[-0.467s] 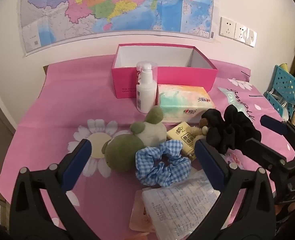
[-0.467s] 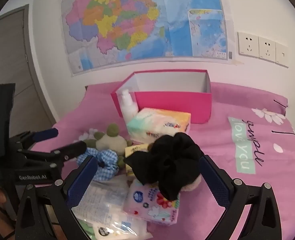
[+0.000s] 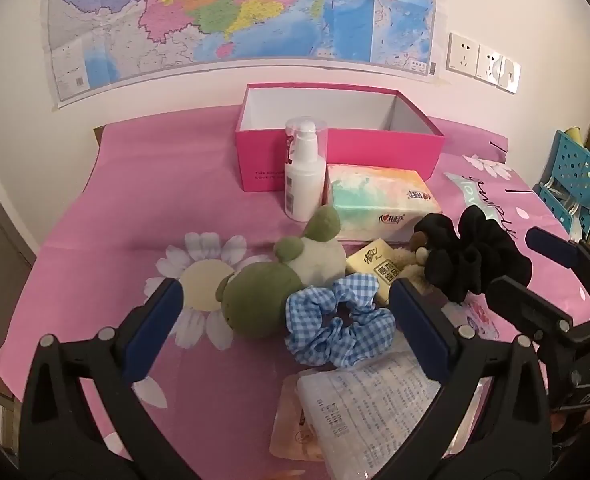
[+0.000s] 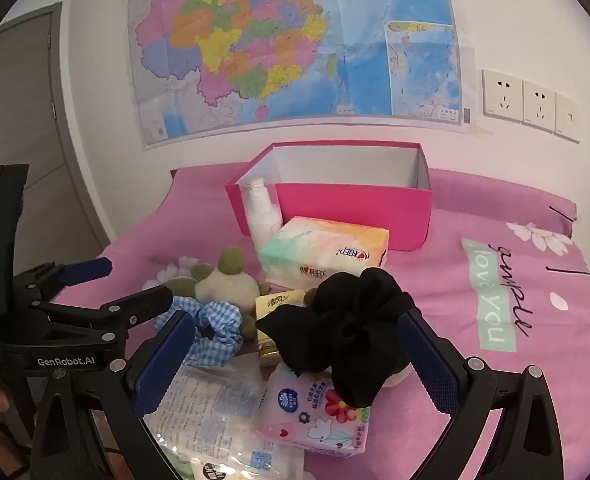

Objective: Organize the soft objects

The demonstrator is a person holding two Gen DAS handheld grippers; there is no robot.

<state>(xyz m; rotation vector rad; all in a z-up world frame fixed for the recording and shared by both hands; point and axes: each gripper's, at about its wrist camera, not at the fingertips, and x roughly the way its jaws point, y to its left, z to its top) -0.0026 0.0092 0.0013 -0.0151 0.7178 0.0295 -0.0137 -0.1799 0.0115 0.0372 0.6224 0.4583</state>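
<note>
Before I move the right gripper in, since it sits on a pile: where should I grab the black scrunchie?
Pinch the black scrunchie across its bunched top ruffles, coming from above. It lies heaped on the floral tissue pack, so a low approach would likely catch the pack too.

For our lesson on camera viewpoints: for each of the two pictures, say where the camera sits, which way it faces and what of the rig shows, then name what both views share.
Left wrist: rides the left gripper, open, facing the blue checked scrunchie; right gripper at right edge.
Right wrist: rides the right gripper, open, facing the black scrunchie; left gripper at left edge.
Shared: pink box, tissue pack, wall map.
</note>
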